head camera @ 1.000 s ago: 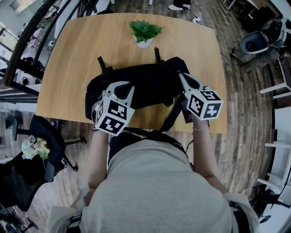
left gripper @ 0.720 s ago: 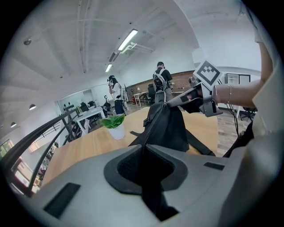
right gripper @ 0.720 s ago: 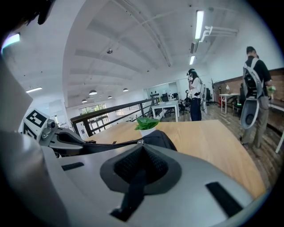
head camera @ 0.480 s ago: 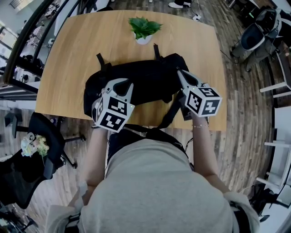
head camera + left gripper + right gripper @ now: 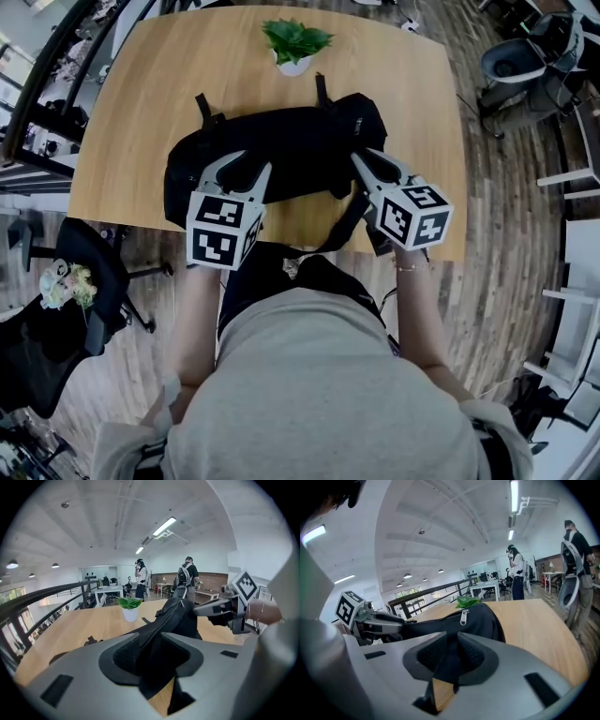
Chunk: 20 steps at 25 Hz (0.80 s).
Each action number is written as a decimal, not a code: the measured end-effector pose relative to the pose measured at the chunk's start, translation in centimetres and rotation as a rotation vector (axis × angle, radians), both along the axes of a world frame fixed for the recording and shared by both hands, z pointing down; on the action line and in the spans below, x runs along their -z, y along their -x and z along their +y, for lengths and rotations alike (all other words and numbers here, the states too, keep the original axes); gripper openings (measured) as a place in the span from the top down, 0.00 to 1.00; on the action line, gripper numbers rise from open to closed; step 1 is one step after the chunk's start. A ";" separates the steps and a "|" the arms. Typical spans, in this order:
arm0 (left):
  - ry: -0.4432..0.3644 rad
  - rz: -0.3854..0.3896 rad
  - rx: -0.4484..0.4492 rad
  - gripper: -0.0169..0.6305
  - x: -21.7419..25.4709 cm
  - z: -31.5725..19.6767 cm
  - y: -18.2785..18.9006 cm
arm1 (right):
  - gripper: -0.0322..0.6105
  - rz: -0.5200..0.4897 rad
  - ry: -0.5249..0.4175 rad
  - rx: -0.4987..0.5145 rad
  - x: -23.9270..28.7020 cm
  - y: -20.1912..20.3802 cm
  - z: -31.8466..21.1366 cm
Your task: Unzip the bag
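A black bag [image 5: 281, 150] lies lengthwise on the wooden table [image 5: 141, 112], one strap [image 5: 342, 225] hanging over the near edge. My left gripper [image 5: 242, 169] is at the bag's near left side. Its jaws are opening, and a fold of black fabric [image 5: 178, 616] still lies loose between them in the left gripper view [image 5: 157, 653]. My right gripper [image 5: 367, 161] is at the near right end, jaws also opening, with bag fabric between the pads [image 5: 452, 656]. A silver zipper pull [image 5: 463, 616] hangs at the bag's right end [image 5: 454, 623].
A small potted plant [image 5: 295, 42] stands just behind the bag at the table's far edge. A black office chair [image 5: 84, 281] is to the left of the table, a grey chair [image 5: 511, 70] at the far right. People [image 5: 187, 576] stand far back in the room.
Both grippers' jaws have spread apart on the bag's near edge. The left gripper has tipped downward and drawn slightly toward me; the bag sits a little farther up in the head view.
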<state>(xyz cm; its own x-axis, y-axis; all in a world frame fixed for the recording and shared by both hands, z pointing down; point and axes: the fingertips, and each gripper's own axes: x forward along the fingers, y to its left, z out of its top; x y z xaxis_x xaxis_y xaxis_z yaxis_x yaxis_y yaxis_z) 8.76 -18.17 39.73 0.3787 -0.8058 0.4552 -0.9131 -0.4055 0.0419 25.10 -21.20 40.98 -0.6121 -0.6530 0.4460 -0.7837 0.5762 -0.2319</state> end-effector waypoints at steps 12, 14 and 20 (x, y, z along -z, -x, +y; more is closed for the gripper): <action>-0.022 0.113 0.020 0.81 1.2 1.9 -0.5 | 0.89 -0.177 0.044 0.167 1.8 6.5 4.9; -0.025 0.127 0.005 0.88 1.3 2.3 -0.7 | 0.94 -0.203 0.059 0.183 1.9 7.5 5.5; -0.071 0.234 -0.003 0.93 2.9 3.1 0.0 | 0.94 -0.208 0.064 0.245 2.1 9.9 7.3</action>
<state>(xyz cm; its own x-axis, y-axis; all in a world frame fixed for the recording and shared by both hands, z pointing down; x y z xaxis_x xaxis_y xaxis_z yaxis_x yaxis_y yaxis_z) 8.74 -15.05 36.87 0.4698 -0.8313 0.2970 -0.8806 -0.4178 0.2236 15.17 -13.90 38.90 -0.8300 -0.4495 0.3302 -0.5553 0.7211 -0.4143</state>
